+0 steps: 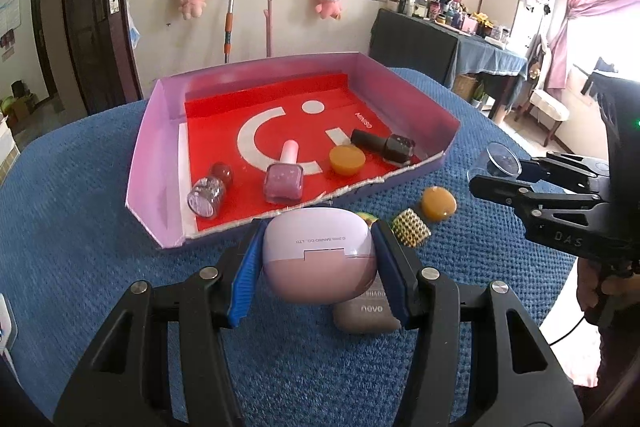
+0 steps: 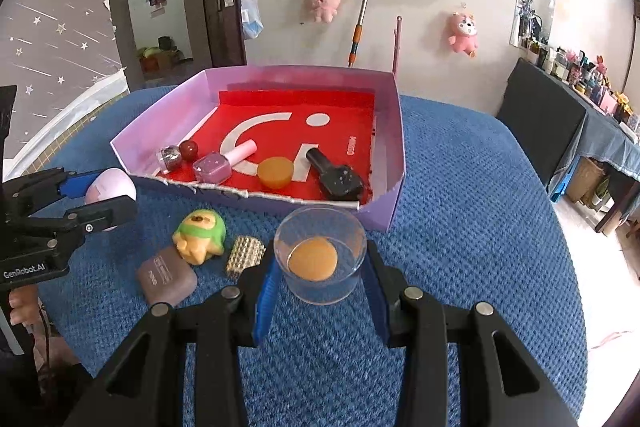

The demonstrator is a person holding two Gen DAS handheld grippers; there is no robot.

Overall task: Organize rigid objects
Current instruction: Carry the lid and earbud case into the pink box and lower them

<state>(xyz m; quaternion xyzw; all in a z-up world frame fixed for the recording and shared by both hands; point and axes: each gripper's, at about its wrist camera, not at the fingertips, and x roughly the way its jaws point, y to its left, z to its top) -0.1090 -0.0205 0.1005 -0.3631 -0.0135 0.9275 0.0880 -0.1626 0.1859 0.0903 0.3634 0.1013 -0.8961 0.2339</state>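
Presently the blue table cover (image 2: 460, 227) carries the purple tray (image 2: 394, 147), whose torn front edge sits low and ragged. I hold the lilac earbud case (image 1: 320, 255) clamped between my left gripper (image 1: 320, 267) pads, lifted just short of that front edge; below it lie a brown pouch (image 2: 168, 279), a green-capped figure (image 2: 202, 235) and a gold beaded cube (image 2: 245, 254). My right gripper (image 2: 320, 279) brackets a clear cup (image 2: 320, 255), pads against its walls as far as I can judge; the orange disc (image 1: 438, 203) seen through the cup lies on the cloth beneath it. Risks: the smooth, rounded case could squirt from the pads, or clip the torn lip on entry; the thin cup could slip out. Both tools point forward toward the tray, angled slightly downward, left one nearer it.
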